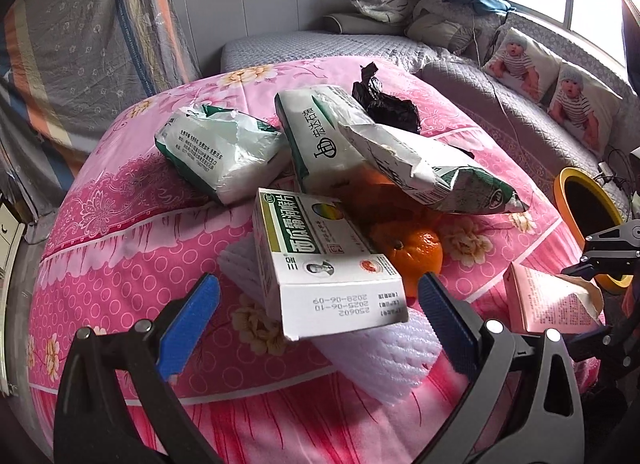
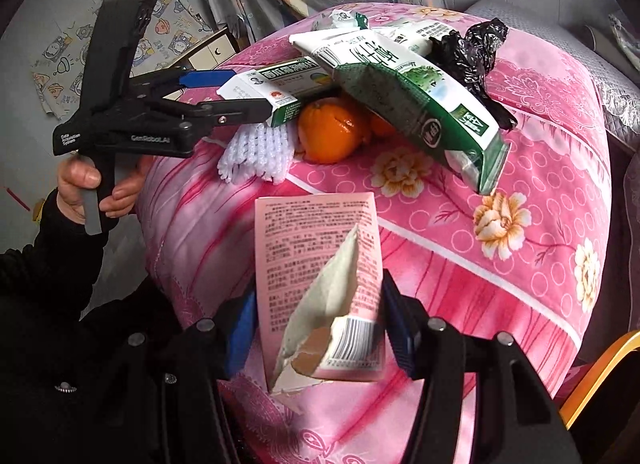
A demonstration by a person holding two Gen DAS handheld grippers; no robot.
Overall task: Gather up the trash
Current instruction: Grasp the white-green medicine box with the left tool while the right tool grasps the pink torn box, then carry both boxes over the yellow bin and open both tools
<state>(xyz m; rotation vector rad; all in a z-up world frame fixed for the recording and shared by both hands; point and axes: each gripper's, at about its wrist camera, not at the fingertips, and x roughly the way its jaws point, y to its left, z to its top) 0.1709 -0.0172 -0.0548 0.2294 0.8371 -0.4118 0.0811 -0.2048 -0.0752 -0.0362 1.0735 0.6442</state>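
A heap of trash lies on a pink flowered quilt [image 1: 120, 224]. My left gripper [image 1: 316, 304] is open, its blue pads either side of a white and green medicine box [image 1: 320, 260] that rests on white foam netting [image 1: 380, 360] and an orange [image 1: 416, 256]. From the right wrist view the left gripper [image 2: 224, 96] reaches the same box [image 2: 280, 88]. My right gripper [image 2: 316, 328] is shut on a torn pink carton [image 2: 320, 276], also seen in the left wrist view [image 1: 548, 300]. Green and white packets [image 1: 224, 152] [image 1: 400, 148] and a black bag [image 1: 384, 100] lie behind.
An orange-rimmed bin [image 1: 588, 208] stands at the right of the quilt. A grey bed [image 1: 480, 76] with baby-print pillows [image 1: 552, 80] runs under the window. A striped curtain [image 1: 80, 36] hangs at the left.
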